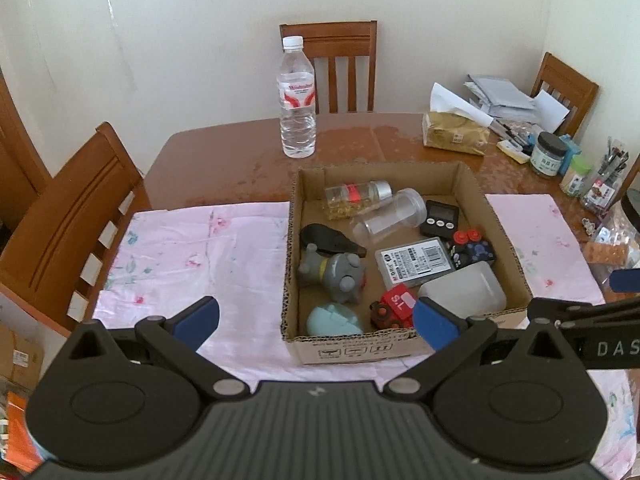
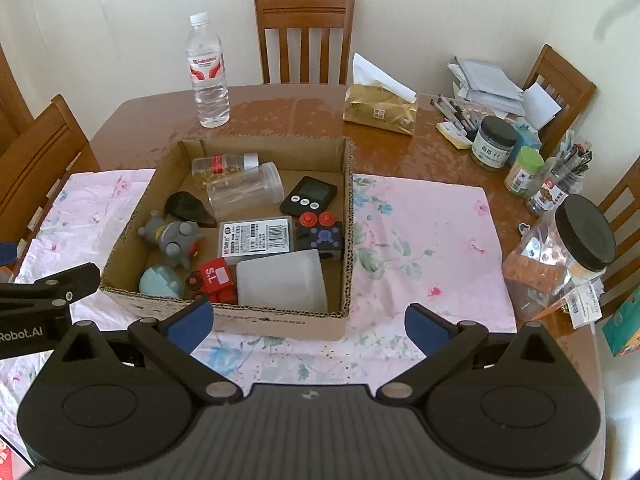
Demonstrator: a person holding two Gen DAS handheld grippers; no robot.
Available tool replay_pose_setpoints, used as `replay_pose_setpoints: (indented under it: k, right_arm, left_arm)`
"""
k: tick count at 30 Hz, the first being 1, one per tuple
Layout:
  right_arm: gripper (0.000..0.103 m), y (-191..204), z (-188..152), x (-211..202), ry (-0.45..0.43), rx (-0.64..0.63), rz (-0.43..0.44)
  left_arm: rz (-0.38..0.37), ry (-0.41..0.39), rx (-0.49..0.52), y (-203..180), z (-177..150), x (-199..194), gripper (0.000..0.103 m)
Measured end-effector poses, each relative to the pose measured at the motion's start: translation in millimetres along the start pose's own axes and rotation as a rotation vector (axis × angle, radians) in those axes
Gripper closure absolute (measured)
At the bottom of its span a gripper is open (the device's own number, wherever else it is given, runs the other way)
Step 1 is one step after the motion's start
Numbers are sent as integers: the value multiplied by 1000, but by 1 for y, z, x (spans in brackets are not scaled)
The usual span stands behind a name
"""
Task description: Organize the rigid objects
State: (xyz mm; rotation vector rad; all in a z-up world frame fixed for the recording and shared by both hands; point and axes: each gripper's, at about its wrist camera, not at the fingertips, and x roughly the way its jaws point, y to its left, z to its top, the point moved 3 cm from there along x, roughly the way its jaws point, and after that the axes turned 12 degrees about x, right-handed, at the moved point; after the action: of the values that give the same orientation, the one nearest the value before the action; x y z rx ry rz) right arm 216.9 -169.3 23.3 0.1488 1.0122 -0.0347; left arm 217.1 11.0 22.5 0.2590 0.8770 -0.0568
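Note:
A shallow cardboard box (image 1: 472, 184) (image 2: 348, 216) stands on the pink cloth. It holds several objects: a grey toy figure (image 1: 334, 272) (image 2: 172, 236), a red toy train (image 1: 394, 308) (image 2: 214, 280), a clear jar lying down (image 1: 390, 216) (image 2: 244, 190), a spice bottle (image 1: 356, 196), a black timer (image 2: 308, 196), a labelled grey case (image 2: 256, 238) and a frosted white box (image 2: 282, 286). My left gripper (image 1: 316, 320) is open and empty just before the box's near wall. My right gripper (image 2: 310, 326) is open and empty, near the box's front right corner.
A water bottle (image 1: 298, 100) (image 2: 208, 76) stands on the wooden table (image 1: 224, 160) behind the box. A tissue pack (image 2: 380, 108), jars, pens and papers crowd the right side. A black-lidded plastic jar (image 2: 560, 252) stands at the right edge. Wooden chairs surround the table.

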Motion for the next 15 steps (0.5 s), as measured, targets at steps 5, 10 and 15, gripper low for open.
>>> replay_pose_setpoints:
  k: [5,10,15]
  right_arm:
    - [0,1,-1,-2,3,12,1]
    - [0,0,1,-3,-2,21,1]
    - [0,1,2,-2,0,23,6]
  left_arm:
    - [10,21,11,-2,-1,0,1]
    - [7,27,13,-3,-1,-1,0]
    - [2,27,11,-3,0,-2,0]
